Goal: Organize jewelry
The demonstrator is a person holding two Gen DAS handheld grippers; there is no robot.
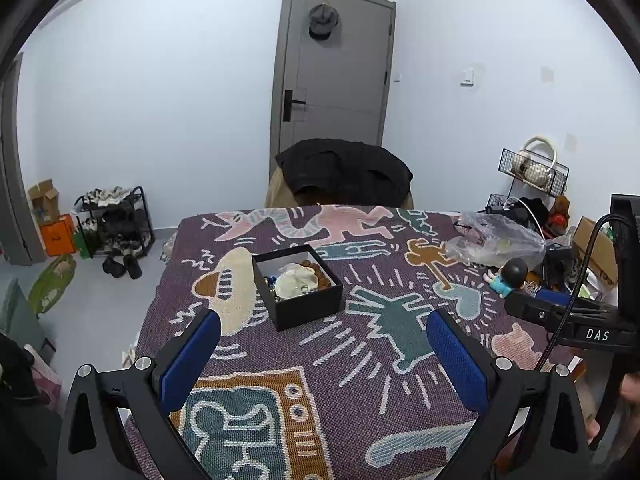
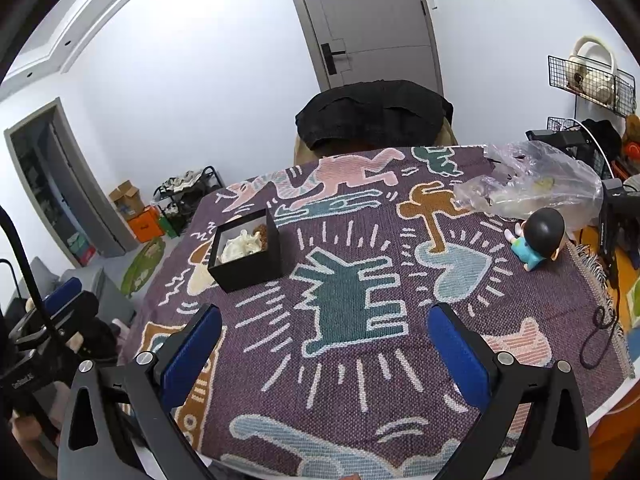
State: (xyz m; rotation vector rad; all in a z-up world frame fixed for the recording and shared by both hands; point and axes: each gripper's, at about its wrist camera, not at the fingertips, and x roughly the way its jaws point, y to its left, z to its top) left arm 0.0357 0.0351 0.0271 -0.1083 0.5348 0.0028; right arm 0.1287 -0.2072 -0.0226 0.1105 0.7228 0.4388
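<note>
jewelry box (image 1: 298, 286) — both grippers wide

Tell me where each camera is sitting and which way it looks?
Left wrist: sits on the open left gripper, looks across the table at the black jewelry box and door; the right gripper pokes in.
Right wrist: sits on the open right gripper, faces the same way from further right, near the figurine.
Both show box, patterned cloth, plastic bag.
</note>
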